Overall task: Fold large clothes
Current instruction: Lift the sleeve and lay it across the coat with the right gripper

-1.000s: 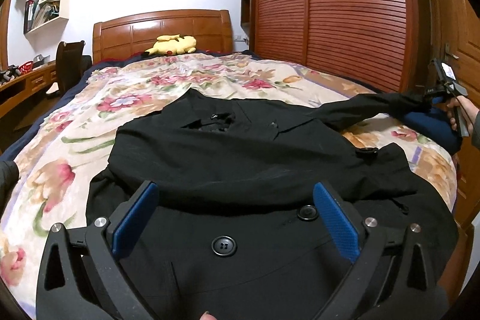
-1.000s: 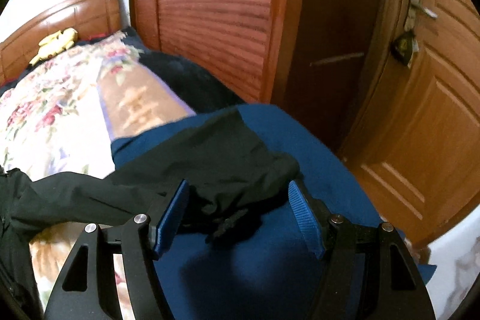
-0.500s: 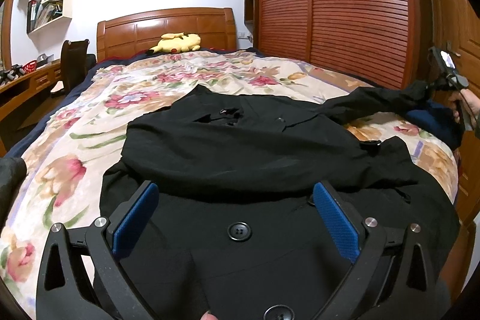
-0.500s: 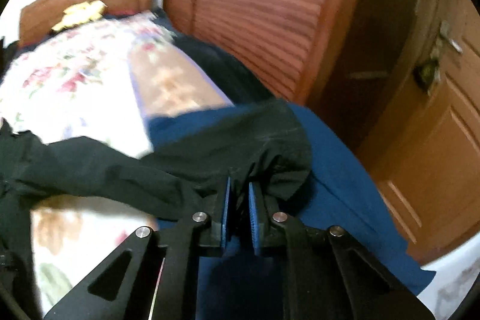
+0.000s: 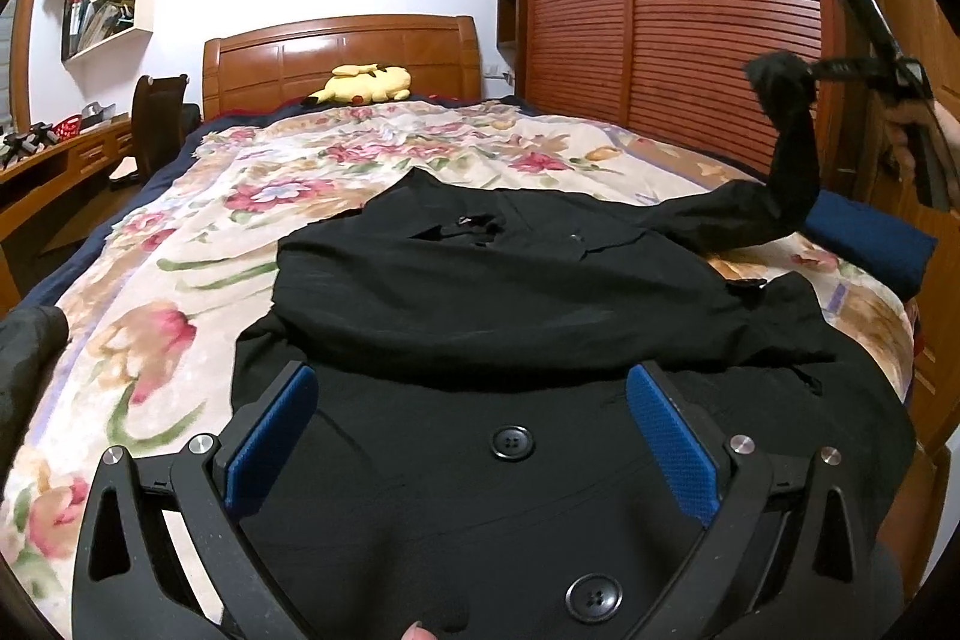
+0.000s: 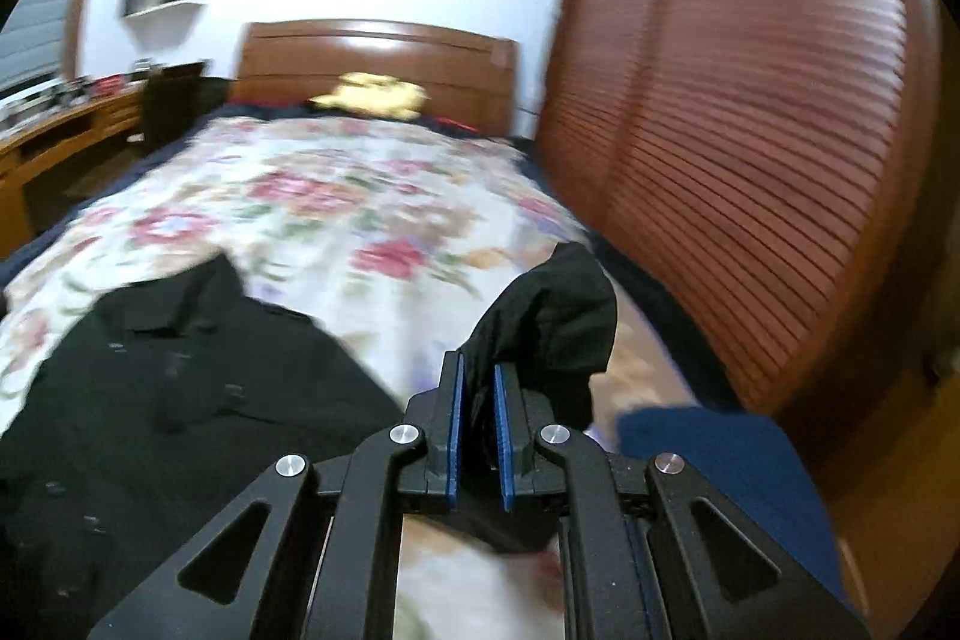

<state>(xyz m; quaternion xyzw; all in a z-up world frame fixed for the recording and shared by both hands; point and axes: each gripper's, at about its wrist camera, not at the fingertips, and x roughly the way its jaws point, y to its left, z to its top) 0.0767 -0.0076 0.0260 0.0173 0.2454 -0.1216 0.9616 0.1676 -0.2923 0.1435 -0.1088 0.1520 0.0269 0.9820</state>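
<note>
The black coat point(image 5: 510, 292) lies on the bed point(image 5: 180, 292), barely folded. Right tool point(image 6: 477, 388) clenches its sleeve cuff point(image 6: 552, 310) aloft; left tool point(image 5: 474, 436) hovers released above the hem.

One black coat point(image 5: 510, 292); two hand-held grippers point(image 5: 474, 436) point(image 6: 477, 412); one yellow plush toy point(image 5: 369, 83); two visible coat buttons point(image 5: 511, 442).

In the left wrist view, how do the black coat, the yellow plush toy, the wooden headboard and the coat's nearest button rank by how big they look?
Largest to smallest, as they appear:
1. black coat
2. wooden headboard
3. yellow plush toy
4. nearest button

The toy and headboard sit far back, so their true sizes are unsure.
</note>
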